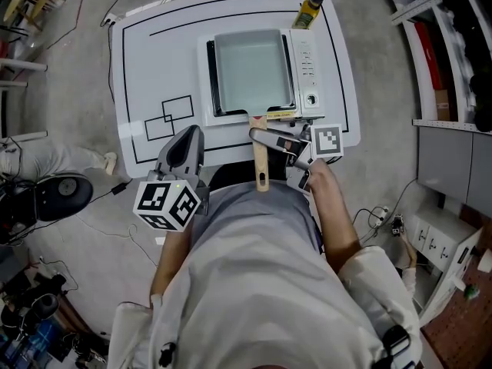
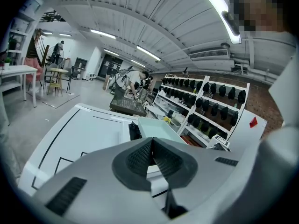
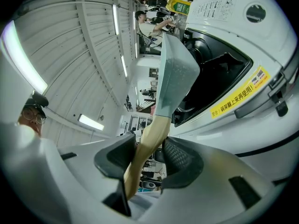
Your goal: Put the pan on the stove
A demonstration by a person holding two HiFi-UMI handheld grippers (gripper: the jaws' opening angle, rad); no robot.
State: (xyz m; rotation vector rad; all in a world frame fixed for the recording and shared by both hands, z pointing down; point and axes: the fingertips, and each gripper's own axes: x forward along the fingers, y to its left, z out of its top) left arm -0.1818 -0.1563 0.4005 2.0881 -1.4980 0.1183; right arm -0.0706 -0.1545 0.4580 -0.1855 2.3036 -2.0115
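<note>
A big workshop or lab hall: bare concrete floor [image 1: 77,83] with loose cables [image 1: 115,188], a ribbed arched ceiling [image 2: 140,17] with strip lights [image 2: 150,53], racks of shelves [image 2: 212,104], and a white table [image 1: 154,60] marked with black outlines.

Wooden pan handle [image 1: 260,167], glossy white stove [image 1: 307,60]

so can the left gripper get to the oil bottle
Probably not easily. The bottle stands at the far right corner of the table, behind the stove; the left gripper is at the near left edge, jaws together, and would have to cross over the pan.
</note>
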